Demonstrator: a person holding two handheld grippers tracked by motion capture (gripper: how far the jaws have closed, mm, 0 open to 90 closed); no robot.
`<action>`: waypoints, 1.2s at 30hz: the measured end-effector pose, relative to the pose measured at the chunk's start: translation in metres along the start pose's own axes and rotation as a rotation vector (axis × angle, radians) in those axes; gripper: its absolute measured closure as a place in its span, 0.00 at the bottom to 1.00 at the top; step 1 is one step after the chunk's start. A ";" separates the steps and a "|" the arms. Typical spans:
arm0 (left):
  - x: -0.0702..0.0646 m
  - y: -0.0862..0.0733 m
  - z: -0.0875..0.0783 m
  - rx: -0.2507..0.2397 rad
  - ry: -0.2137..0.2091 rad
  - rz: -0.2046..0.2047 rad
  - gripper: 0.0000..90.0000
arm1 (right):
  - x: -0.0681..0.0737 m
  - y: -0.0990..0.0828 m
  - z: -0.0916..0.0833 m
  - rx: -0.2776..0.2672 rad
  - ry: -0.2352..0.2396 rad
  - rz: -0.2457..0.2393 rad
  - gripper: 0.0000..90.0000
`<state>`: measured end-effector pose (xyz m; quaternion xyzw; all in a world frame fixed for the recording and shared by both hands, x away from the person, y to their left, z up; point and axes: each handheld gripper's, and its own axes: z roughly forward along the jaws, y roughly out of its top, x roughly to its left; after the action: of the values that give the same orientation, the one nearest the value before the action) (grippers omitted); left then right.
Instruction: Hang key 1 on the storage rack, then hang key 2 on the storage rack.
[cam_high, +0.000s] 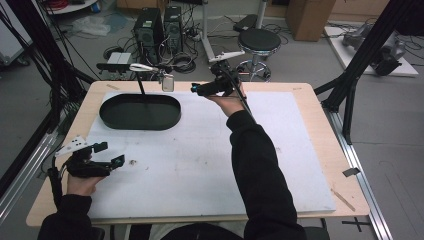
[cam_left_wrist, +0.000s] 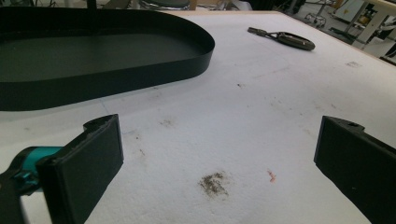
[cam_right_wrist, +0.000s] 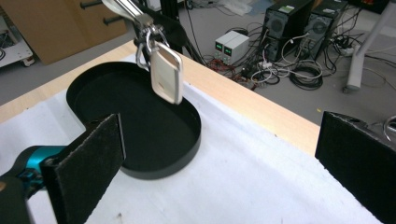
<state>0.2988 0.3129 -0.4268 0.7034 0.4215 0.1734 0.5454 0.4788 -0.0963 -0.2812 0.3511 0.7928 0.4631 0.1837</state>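
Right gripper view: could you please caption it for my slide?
Open right gripper facing a pale tag hanging over a black oval tray.

Lighting: even, diffuse, overhead; moderately bright, somewhat cool. Shadows: soft and faint throughout. White mat (cam_high: 200, 150): brightest surface, near washed out at the far end in the left gripper view. Black tray (cam_high: 140, 112): interior reads as flat dark with little detail; faint sheen on its wall (cam_left_wrist: 140, 70). Sharpness: all views soft and low in resolution. Near jaws in both gripper views slightly blurred. High view: mild wide-angle bending at the edges.
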 end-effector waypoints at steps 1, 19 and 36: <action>0.000 0.000 0.000 0.000 0.000 0.000 0.02 | -0.001 -0.003 -0.002 0.004 -0.006 0.007 0.01; 0.001 0.000 0.000 -0.004 0.002 0.003 0.02 | -0.036 -0.051 -0.020 0.015 -0.060 0.083 0.01; 0.001 0.000 0.001 -0.001 0.000 0.005 0.02 | -0.069 -0.086 -0.020 0.067 -0.101 0.142 0.01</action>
<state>0.2999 0.3132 -0.4274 0.7042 0.4196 0.1750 0.5453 0.4800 -0.1864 -0.3474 0.4352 0.7708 0.4298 0.1781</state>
